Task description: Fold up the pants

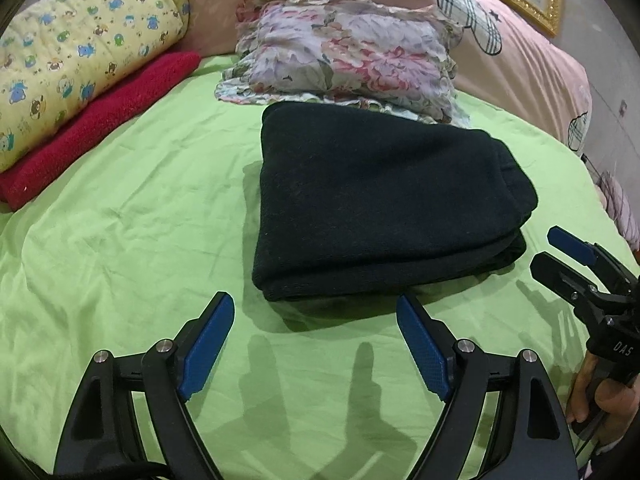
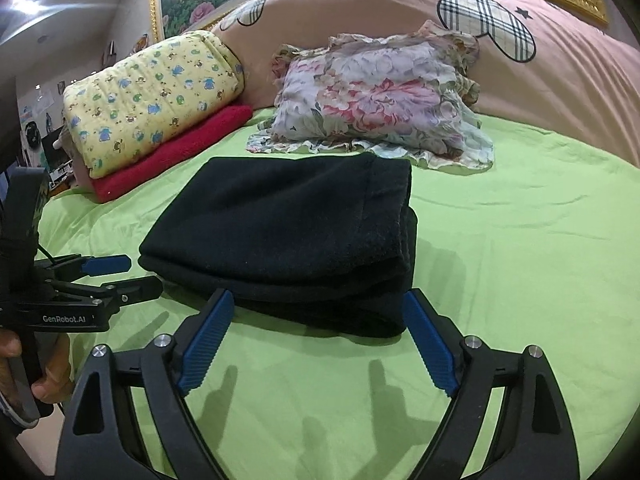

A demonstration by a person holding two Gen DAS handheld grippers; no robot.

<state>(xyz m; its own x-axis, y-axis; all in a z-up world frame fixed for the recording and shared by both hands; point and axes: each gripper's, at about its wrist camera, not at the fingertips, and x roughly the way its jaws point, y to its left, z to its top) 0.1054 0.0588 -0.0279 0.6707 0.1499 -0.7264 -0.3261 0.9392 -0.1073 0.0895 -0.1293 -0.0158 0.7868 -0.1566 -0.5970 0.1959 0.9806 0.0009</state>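
We are holding both grippers empty, fingers spread wide, before black pants (image 1: 376, 208) lying folded in a thick stack on the green bed (image 1: 140, 220). From the left gripper (image 1: 316, 344) they are sitting at one o'clock; from the right gripper (image 2: 318, 340), twelve. They are looking soft, fleecy and floppy, best pinched at the near folded edge.

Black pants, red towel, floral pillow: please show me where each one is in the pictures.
black pants (image 2: 288, 216), right wrist view, middle of top fold
red towel (image 1: 100, 128), left wrist view, its long side
floral pillow (image 2: 376, 96), right wrist view, its centre
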